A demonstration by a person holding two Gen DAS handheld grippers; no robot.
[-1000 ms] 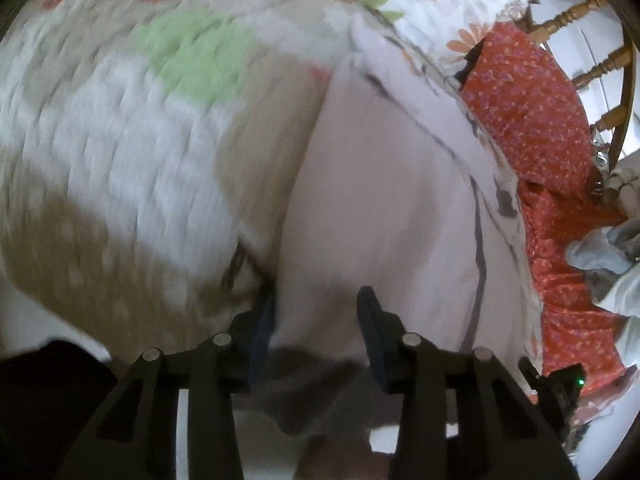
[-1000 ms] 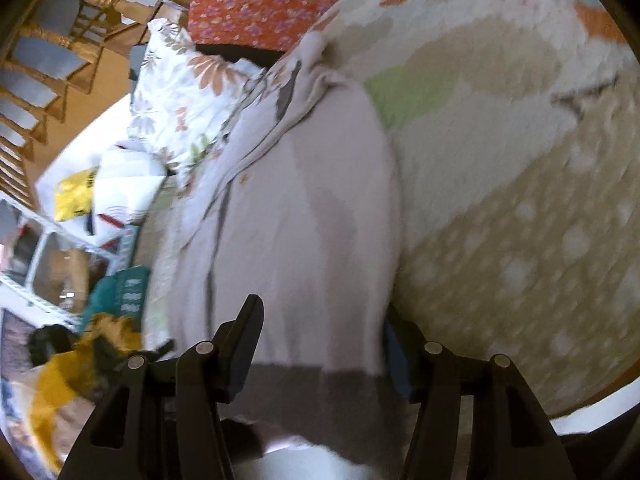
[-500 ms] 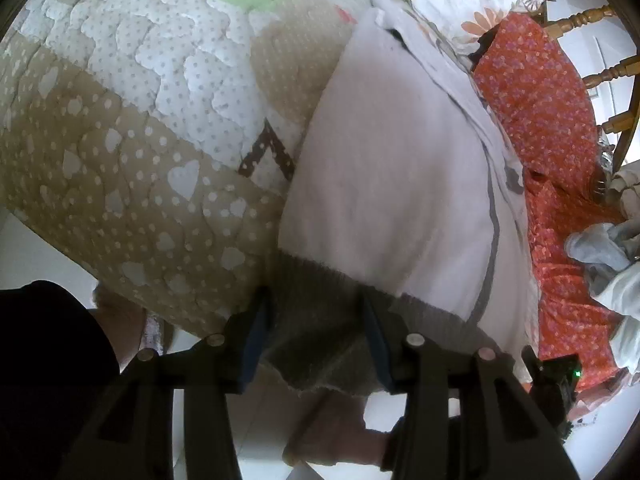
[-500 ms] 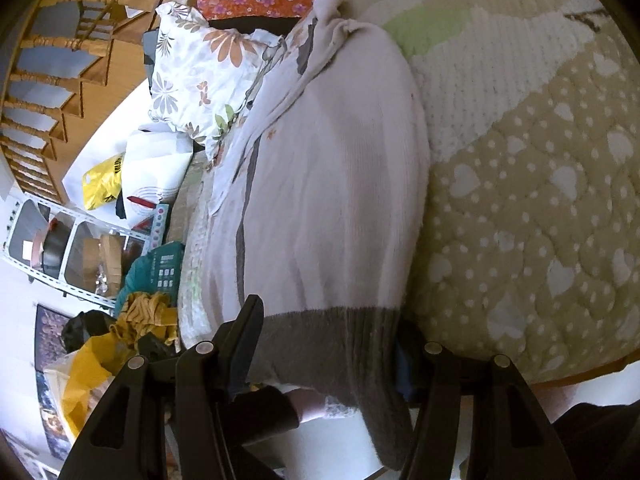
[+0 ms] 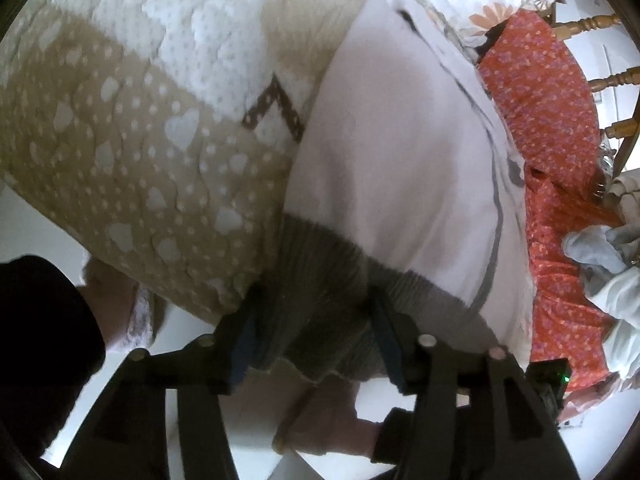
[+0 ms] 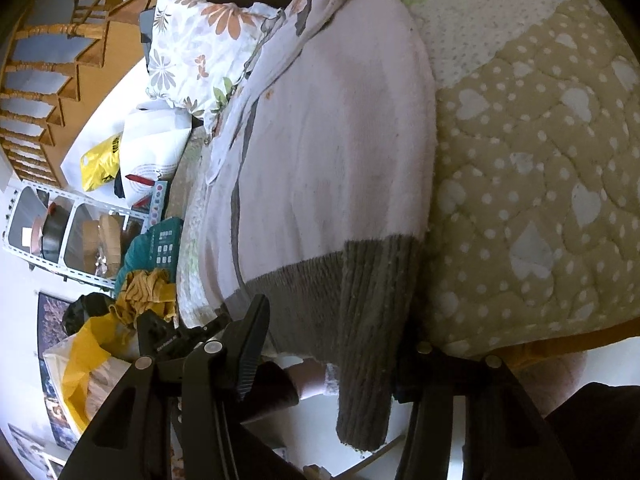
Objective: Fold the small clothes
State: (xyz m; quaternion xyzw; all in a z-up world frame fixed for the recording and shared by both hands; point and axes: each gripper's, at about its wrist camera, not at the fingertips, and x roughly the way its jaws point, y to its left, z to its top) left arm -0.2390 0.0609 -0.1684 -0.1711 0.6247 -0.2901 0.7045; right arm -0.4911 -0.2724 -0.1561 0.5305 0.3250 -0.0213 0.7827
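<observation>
A small pale pink knit sweater (image 5: 396, 152) with a grey ribbed hem (image 5: 320, 292) lies on a quilted bedspread (image 5: 132, 152), its hem hanging over the bed's near edge. My left gripper (image 5: 312, 340) is open, with its fingers on either side of the hem. In the right wrist view the same sweater (image 6: 336, 140) lies lengthwise, and its grey hem (image 6: 360, 312) droops between the fingers of my right gripper (image 6: 328, 344), which is open. I cannot tell whether the pads touch the cloth.
A floral pillow (image 6: 196, 52) and an orange flowered cloth (image 5: 548, 120) lie beyond the sweater. Light grey clothes (image 5: 608, 264) lie at the right. Wooden stair rails (image 6: 44, 60), a metal shelf (image 6: 60, 232) and yellow bags (image 6: 84, 364) stand beside the bed.
Both grippers have drawn back toward the bed's near edge, so the grey hem now hangs over the edge between the fingers. The jaws have stayed open.
</observation>
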